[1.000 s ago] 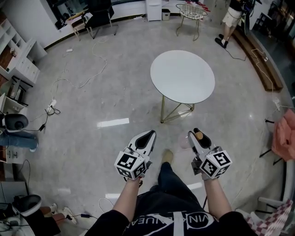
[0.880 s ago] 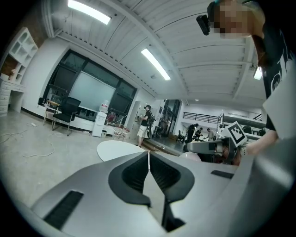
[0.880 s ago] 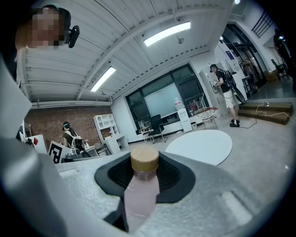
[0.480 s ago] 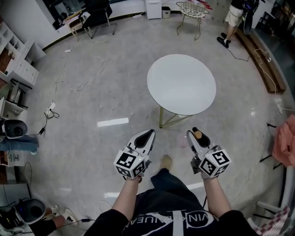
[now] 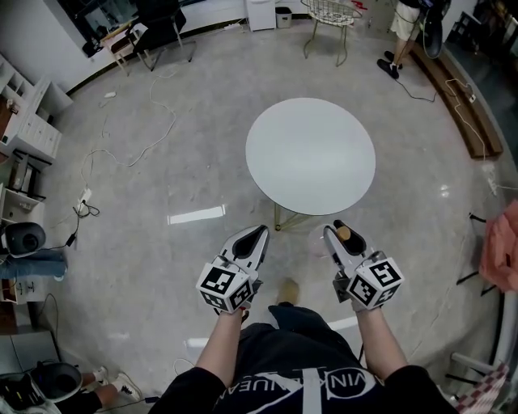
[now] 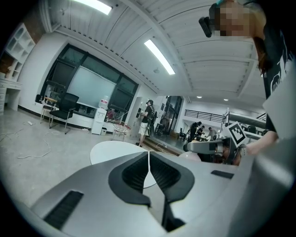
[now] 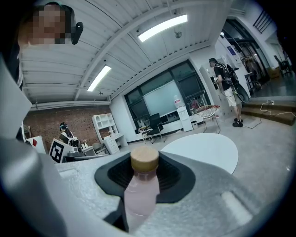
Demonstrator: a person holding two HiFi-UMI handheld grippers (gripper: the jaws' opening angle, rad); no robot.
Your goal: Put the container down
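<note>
The container is a small pale pink bottle (image 7: 141, 196) with a tan cap (image 5: 344, 234). My right gripper (image 5: 339, 235) is shut on it and holds it upright in the air, just short of the near rim of a round white table (image 5: 312, 154). The bottle's body (image 5: 324, 245) hangs below the jaws. My left gripper (image 5: 252, 240) hovers beside it at the same height, jaws shut with nothing between them. In the left gripper view the pads (image 6: 163, 172) meet in front of the white table (image 6: 111, 150). The right gripper view shows the table (image 7: 203, 150) ahead.
The table stands on thin gold legs (image 5: 283, 215) on a grey polished floor. Cables (image 5: 121, 145) trail at the left, shelves (image 5: 28, 121) line the left wall. A wire chair (image 5: 328, 16) and a standing person (image 5: 409, 24) are at the far side. Pink cloth (image 5: 500, 242) hangs at right.
The table has drawn closer to both grippers and shifted slightly left in the head view. Both grippers keep the same pose, the bottle still held in the right one.
</note>
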